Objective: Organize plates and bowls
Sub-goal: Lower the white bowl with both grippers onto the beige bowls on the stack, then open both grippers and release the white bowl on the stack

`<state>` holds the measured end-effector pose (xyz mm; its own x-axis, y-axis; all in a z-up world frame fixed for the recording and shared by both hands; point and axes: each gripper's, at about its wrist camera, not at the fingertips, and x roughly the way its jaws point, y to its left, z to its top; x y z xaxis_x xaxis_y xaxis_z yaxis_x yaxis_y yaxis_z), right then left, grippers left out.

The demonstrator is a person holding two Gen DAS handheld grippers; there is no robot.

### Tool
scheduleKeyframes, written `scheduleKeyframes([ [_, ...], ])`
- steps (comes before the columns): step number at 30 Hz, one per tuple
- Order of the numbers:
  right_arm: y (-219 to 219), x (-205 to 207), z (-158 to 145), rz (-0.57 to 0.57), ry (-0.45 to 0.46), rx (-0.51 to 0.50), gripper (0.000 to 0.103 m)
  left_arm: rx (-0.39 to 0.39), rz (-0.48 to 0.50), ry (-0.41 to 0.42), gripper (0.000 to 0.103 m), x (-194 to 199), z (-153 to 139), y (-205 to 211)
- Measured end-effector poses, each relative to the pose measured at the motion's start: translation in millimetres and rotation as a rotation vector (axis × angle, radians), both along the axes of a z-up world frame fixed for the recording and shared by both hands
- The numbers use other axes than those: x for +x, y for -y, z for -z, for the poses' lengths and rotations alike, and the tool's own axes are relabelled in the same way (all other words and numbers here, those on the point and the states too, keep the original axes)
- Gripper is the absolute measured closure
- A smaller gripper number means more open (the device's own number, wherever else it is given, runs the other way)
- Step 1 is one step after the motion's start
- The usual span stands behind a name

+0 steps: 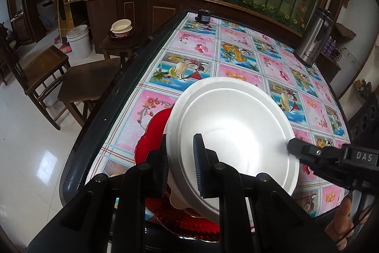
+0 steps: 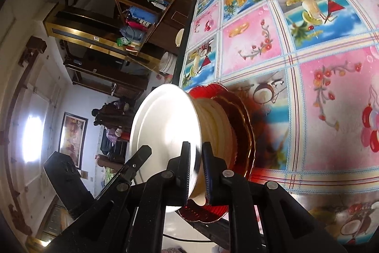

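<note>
Two claws clamped on one white bowl (image 1: 232,134), left claw (image 1: 181,165) and right claw (image 2: 196,172) on opposite rims. Topmost of a stack on the red plate (image 1: 151,136), near bench (image 1: 236,58) edge.

A: What's stacked there?
B: A white bowl (image 1: 234,125) tops nested cream bowls (image 2: 218,115), all on a red scalloped plate (image 1: 151,134).
A: Level?
B: Tilted, probably; the view distorts.
</note>
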<state>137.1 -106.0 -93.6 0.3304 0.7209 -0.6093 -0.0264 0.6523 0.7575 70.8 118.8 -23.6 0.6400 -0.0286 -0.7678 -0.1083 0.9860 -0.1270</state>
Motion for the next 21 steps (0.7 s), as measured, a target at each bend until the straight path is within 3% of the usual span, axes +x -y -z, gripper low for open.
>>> scheduleKeyframes([
  [5, 5.4, 3.4, -20.2, 0.015, 0.071, -0.046, 0.08, 0.001, 0.004, 0.002, 0.088, 1.8, 0.0, -1.4],
  [10, 1.4, 18.5, -41.1, 0.054, 0.183, -0.131, 0.079, -0.002, 0.006, 0.002, 0.088, 4.0, 0.3, -3.0],
  [21, -27.8, 54.8, -10.5, 0.05, 0.161, -0.148, 0.077, 0.022, 0.009, -0.003, 0.085, 6.9, 2.6, -0.5],
])
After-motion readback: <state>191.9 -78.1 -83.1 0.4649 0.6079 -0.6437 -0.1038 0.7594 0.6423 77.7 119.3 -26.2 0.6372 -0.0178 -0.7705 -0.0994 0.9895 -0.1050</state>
